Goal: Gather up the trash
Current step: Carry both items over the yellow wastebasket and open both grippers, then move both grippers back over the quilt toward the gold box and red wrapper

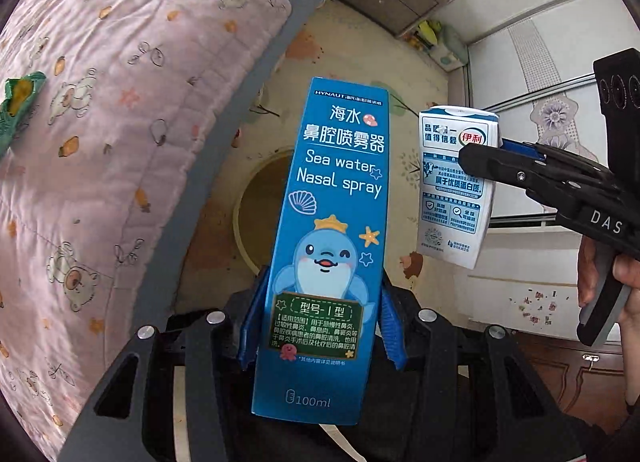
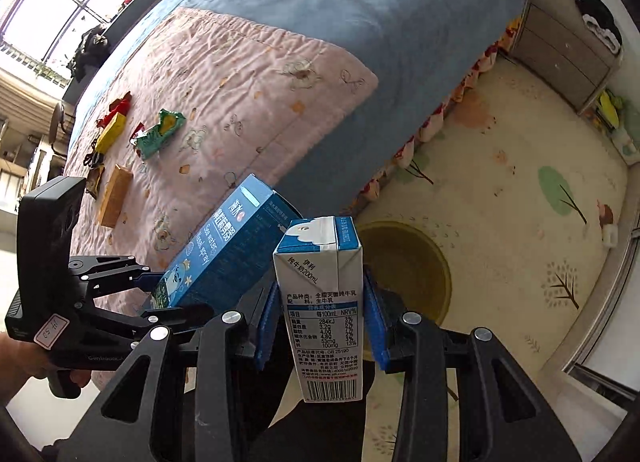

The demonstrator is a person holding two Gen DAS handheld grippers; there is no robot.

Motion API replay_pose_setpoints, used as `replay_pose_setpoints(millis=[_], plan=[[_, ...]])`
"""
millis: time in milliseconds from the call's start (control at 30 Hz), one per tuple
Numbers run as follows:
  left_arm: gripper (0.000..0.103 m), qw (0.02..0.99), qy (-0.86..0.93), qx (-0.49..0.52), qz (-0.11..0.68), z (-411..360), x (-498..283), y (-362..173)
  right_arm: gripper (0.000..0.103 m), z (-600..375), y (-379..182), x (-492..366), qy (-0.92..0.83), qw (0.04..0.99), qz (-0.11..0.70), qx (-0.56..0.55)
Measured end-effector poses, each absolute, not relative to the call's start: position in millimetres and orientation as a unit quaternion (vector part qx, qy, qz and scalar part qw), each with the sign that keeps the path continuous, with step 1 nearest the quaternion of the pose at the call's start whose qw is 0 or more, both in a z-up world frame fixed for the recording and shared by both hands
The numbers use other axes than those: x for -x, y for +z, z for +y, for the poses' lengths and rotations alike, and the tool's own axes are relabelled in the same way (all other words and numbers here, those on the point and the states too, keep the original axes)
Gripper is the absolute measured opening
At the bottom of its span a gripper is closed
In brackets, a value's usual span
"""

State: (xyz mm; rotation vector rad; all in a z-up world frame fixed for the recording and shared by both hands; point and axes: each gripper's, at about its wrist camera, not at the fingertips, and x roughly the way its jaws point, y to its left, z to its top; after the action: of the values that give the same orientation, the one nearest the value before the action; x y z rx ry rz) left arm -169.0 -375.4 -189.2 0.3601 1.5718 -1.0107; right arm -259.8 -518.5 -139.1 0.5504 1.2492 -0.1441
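1. My left gripper (image 1: 320,326) is pinching the blue nasal spray box (image 1: 332,230) low on its sides, its long axis running forward along the fingers, away from the camera.
2. My right gripper (image 2: 322,326) is clamped on the milk carton (image 2: 322,302) around its middle, and the carton stands upright between the blue pads.
3. The relation that matters: the yellow bin (image 2: 424,262) sits on the floor mat (image 2: 520,190) just beside the bed (image 2: 360,22), directly below and ahead of both held items. From the left wrist view its rim (image 1: 240,198) shows just left of the box.
4. I judge the right gripper the nearer, since the carton appears right over the bin's mouth; the left one looks a little further off on the bed side.
5. Count: two grippers, each holding one item; one bin.
6. On the pink quilt (image 2: 240,82) I count about five more pieces: a green wrapper (image 2: 160,132), a yellow packet (image 2: 112,132), a red scrap (image 2: 118,106), a tan box (image 2: 114,198), and a small dark packet (image 2: 95,180) that is too small to identify.
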Motion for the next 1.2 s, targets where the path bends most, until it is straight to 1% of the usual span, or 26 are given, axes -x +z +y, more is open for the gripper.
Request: replay_pose_setpoints(millis=[167,233,267,300,333,367,700,900,1200], plan=[[0.049,0.571,-0.428,-0.169,0.680,-396.4,184.8,-206.0,0.038,-528.5,-153.4,272.4,-0.072,0.767,0.579,-0.266],[0.051,0.569,-0.427,-0.171,0.681,-404.4,187.4,-211.9,0.039,-531.4,-156.2,276.2,-0.075,0.766,0.583,-0.260],[0.066,0.567,-0.423,-0.173,0.685,-407.8,186.8,-216.6,0.041,-533.0,-158.2,276.8,-0.079,0.763,0.589,-0.257],[0.080,0.565,-0.418,-0.178,0.689,-410.2,189.0,-219.8,0.052,-535.4,-161.0,278.4,-0.082,0.759,0.594,-0.253],[0.095,0.573,-0.411,-0.184,0.685,-411.5,190.7,-220.4,0.057,-537.6,-162.5,280.7,-0.089,0.757,0.598,-0.248],[0.095,0.576,-0.412,-0.185,0.681,-412.7,191.8,-220.5,0.058,-539.7,-163.0,283.3,-0.092,0.758,0.597,-0.245],[0.095,0.563,-0.418,-0.179,0.690,-413.9,183.3,-229.4,0.058,-547.4,-169.1,286.5,-0.084,0.752,0.601,-0.258],[0.095,0.575,-0.414,-0.173,0.684,-407.6,176.4,-216.3,0.058,-541.2,-161.6,271.4,-0.071,0.757,0.598,-0.253],[0.095,0.622,-0.387,-0.134,0.667,-363.6,142.0,-182.6,0.058,-514.8,-135.9,225.5,-0.031,0.777,0.586,-0.229]])
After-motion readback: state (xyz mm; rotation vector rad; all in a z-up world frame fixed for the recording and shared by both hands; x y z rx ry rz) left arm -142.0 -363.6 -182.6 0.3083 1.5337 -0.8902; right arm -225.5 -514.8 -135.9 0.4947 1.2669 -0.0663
